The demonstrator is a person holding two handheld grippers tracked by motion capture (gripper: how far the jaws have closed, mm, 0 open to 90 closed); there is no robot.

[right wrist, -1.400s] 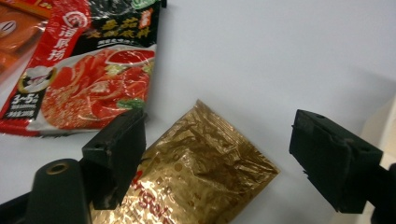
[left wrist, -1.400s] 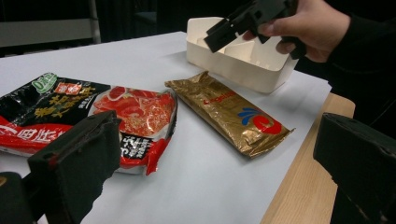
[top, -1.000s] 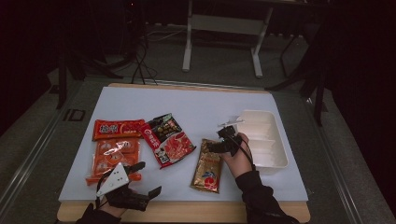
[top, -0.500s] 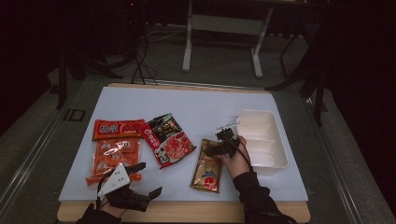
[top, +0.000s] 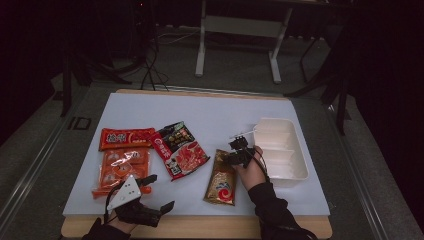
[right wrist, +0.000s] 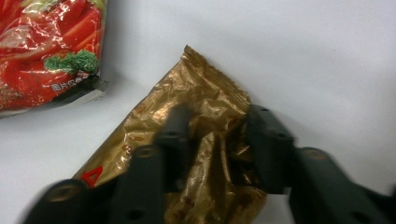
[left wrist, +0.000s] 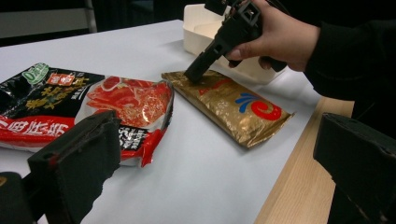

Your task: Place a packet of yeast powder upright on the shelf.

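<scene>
A gold foil snack packet (top: 221, 180) lies flat near the front of the white table, its top end toward the tray. My right gripper (top: 235, 153) points down onto that top end. Its jaws have just been closing, and in the right gripper view (right wrist: 217, 133) they pinch the crumpled foil of the packet (right wrist: 154, 121) between them. The left gripper view shows the same packet (left wrist: 233, 102) with the right gripper (left wrist: 195, 74) tipped onto its far corner. My left gripper (top: 160, 192) rests at the front left edge, open with nothing between its fingers (left wrist: 74, 158).
A white sectioned tray (top: 299, 172) stands right of the gold packet. A red and black packet (top: 179, 150) lies at the middle, a red packet (top: 126, 137) and an orange one (top: 120, 167) at the left. The wooden table edge (top: 200, 227) runs along the front.
The right gripper's jaws have come together on the top end of the gold packet, bunching the foil. The right hand shifted slightly down onto it. The left gripper has not moved.
</scene>
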